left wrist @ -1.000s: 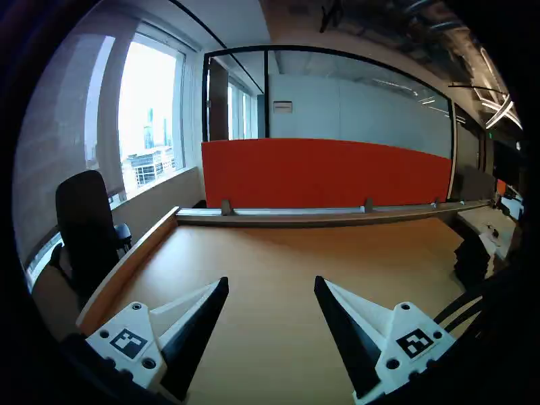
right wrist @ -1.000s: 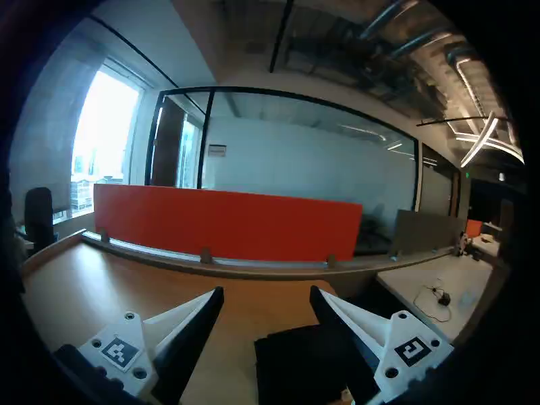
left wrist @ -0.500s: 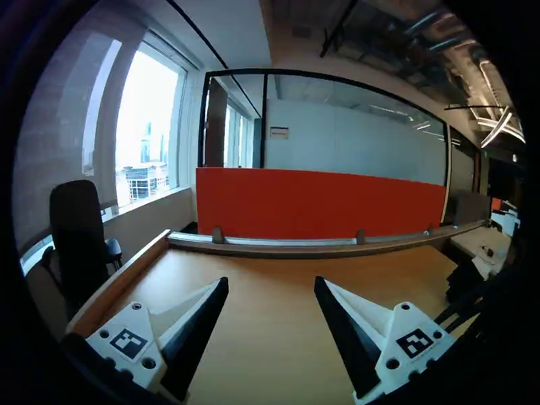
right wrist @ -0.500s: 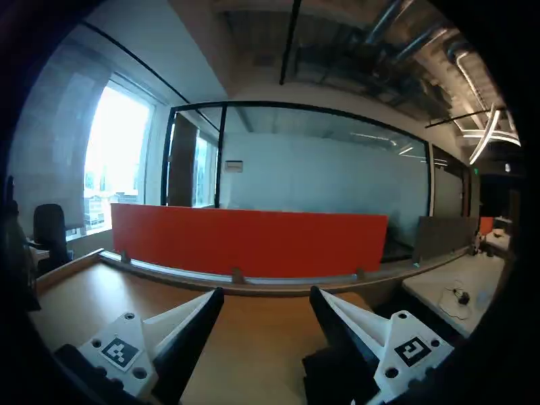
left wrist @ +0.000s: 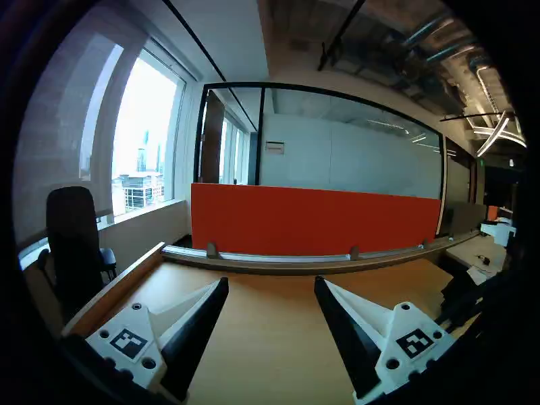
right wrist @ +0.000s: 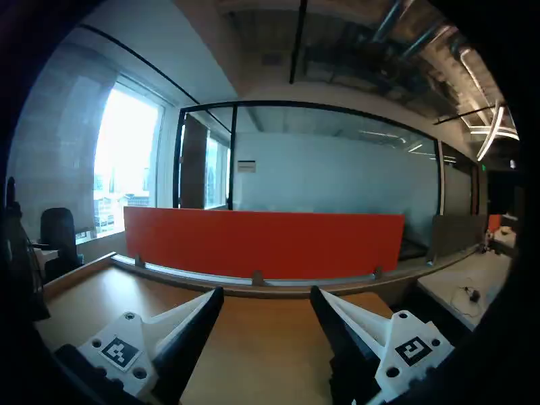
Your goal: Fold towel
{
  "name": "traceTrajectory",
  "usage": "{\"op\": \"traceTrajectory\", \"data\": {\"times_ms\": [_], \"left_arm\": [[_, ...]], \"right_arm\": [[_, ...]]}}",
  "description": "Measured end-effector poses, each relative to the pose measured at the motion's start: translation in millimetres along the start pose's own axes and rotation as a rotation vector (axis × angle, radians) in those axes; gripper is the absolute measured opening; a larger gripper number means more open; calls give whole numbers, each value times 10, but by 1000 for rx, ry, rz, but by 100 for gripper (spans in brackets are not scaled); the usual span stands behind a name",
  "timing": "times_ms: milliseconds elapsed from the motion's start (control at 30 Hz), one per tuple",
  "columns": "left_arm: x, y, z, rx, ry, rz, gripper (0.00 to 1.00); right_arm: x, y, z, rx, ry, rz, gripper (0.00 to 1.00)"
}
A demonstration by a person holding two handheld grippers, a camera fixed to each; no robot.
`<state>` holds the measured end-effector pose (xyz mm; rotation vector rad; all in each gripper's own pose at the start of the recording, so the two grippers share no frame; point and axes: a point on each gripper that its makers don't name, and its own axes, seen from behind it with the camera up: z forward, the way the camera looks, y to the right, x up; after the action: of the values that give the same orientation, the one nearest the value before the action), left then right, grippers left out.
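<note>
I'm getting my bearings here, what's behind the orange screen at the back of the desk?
Behind the orange screen a glass wall with a dark frame rises above its top edge. Anything lower down is covered by the screen.

No word, brand or number can be read anywhere. A small white sign (left wrist: 274, 147) sits on the far glass wall (left wrist: 351, 158), above the left part of the orange divider (left wrist: 310, 219); its print is too small to make out, and the same holds in the right gripper view. The left gripper (left wrist: 270, 283) carries a square black-and-white marker (left wrist: 128, 343) near the base of each finger, and so does the right gripper (right wrist: 266, 291); these show block patterns only, no letters
</note>
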<state>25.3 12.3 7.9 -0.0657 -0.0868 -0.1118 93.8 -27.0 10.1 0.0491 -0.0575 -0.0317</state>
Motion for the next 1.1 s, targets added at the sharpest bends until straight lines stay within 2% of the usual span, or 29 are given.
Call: {"op": "traceTrajectory", "data": {"times_ms": [267,567,767,900,1100], "left_arm": [[112,64,6,-11,58,-21,94],[48,40,22,1,106,12,94],[-164,-47,14,10,125,22,94],[-347,-115,-15,22,132,48,94],[-675,-104,-20,21,134,88,94]], "right_arm": [[18,-105,0,9,-15,-5,99],[5,-213,-68,23,-28,19,99],[7,-220,-117,1,-14,26,99],[-69,-251,-132,-3,-10,26,99],[-242,-334,-144,-1,-11,36,100]]}}
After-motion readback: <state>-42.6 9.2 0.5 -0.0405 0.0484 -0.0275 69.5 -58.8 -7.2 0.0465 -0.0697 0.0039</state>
